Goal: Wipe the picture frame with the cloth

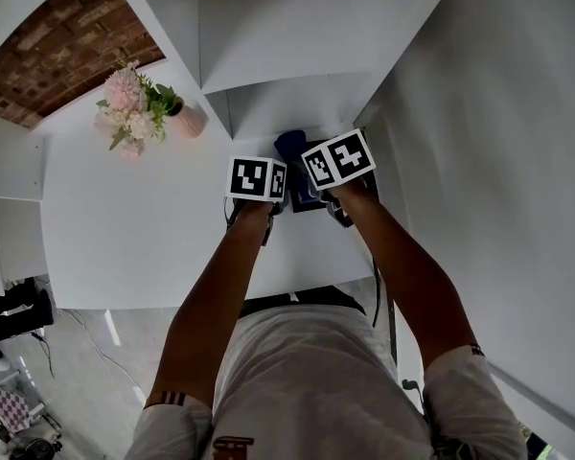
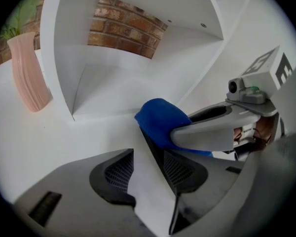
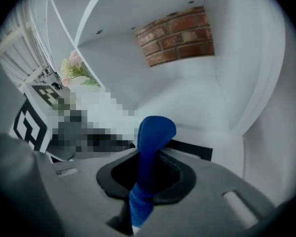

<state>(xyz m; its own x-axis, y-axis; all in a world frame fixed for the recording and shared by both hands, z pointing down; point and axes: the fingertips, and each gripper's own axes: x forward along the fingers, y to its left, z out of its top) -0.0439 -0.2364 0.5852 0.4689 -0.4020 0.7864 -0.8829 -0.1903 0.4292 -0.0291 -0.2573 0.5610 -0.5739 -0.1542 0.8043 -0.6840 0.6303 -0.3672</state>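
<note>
In the left gripper view the picture frame, a white panel with a black edge, stands on edge between the pads of my left gripper, which is shut on it. My right gripper is shut on the blue cloth, whose rounded fold sticks out past the jaws. The cloth rests against the frame's top edge. In the head view both grippers sit side by side at the mouth of the white shelf unit. There the cloth shows above the dark frame, and the marker cubes hide the jaws.
A pink vase with pale flowers stands on the white table to the left. White shelf panels rise behind and to the right of the grippers, with a brick wall beyond. The vase is left of the shelf opening.
</note>
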